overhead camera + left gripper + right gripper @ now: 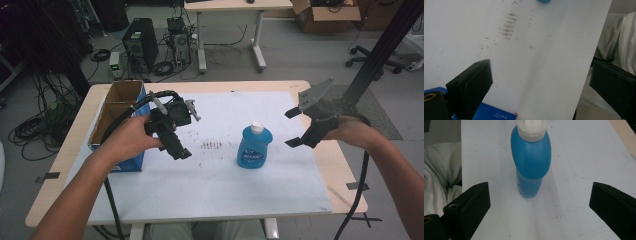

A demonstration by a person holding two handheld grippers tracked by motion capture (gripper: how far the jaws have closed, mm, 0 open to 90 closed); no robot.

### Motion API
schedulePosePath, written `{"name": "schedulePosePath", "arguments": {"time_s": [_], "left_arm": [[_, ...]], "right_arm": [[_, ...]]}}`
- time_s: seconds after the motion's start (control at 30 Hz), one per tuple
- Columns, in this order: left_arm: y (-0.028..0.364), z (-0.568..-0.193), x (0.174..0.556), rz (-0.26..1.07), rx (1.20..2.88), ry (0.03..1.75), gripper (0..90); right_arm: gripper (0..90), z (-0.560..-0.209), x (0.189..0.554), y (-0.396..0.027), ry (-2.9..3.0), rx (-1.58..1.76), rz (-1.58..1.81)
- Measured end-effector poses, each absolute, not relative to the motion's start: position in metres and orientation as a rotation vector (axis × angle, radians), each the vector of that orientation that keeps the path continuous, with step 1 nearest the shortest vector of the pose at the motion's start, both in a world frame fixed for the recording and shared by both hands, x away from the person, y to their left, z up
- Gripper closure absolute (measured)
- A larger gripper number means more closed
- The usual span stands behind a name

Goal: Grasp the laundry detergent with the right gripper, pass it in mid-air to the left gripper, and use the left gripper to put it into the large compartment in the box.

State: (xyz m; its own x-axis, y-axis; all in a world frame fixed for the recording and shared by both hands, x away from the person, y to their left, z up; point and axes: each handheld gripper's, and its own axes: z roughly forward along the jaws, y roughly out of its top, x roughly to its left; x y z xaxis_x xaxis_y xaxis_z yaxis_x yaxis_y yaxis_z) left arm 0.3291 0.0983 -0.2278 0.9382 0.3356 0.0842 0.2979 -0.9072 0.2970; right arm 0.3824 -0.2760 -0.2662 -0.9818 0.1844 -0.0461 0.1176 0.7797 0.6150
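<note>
A person sits at a desk (320, 165) covered by a white sheet (210, 185), holding a pair of tongs in each hand. The right tongs (295, 127) hang above the desk's right edge with both black jaws spread wide and nothing between them. In the right gripper view those jaws frame a blue bottle (531, 162) with a white cap (532, 128), which stands ahead of them and apart from them, centred in the gap. The left tongs (181, 154) are held over the left part of the sheet, tilted down toward the desk's near edge, jaws also apart and empty; in the left gripper view they look along the bare, smudged sheet.

The blue bottle stands upright near the middle of the desk, its long axis vertical and its cap on top. It lies to the left of the right tongs and to the right of the left tongs, roughly between the two. The right tongs already point at it, so that hand seems better placed to take it.

An open cardboard box (117, 107) with blue sides sits at the desk's left edge, just beside the left hand (132, 137)
</note>
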Motion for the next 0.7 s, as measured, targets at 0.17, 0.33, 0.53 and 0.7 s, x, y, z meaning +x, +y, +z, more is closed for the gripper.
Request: {"name": "schedulePosePath", "arguments": {"time_s": [0.17,0.33,0.53,0.7], "left_arm": [[0.098,-0.228,0.33,0.192,2.815,0.467,4.8],[0.098,-0.229,0.331,0.191,2.812,0.475,4.8],[0.097,-0.23,0.331,0.188,2.818,0.473,4.8],[0.096,-0.231,0.332,0.186,2.819,0.474,4.8]], "right_arm": [[3.2,-0.276,0.38,-0.278,2.837,0.247,1.025],[3.1,-0.286,0.38,-0.28,2.823,0.258,1.073],[3.1,-0.296,0.38,-0.281,2.817,0.267,1.107],[3.0,-0.302,0.379,-0.282,2.794,0.275,1.156]]}}
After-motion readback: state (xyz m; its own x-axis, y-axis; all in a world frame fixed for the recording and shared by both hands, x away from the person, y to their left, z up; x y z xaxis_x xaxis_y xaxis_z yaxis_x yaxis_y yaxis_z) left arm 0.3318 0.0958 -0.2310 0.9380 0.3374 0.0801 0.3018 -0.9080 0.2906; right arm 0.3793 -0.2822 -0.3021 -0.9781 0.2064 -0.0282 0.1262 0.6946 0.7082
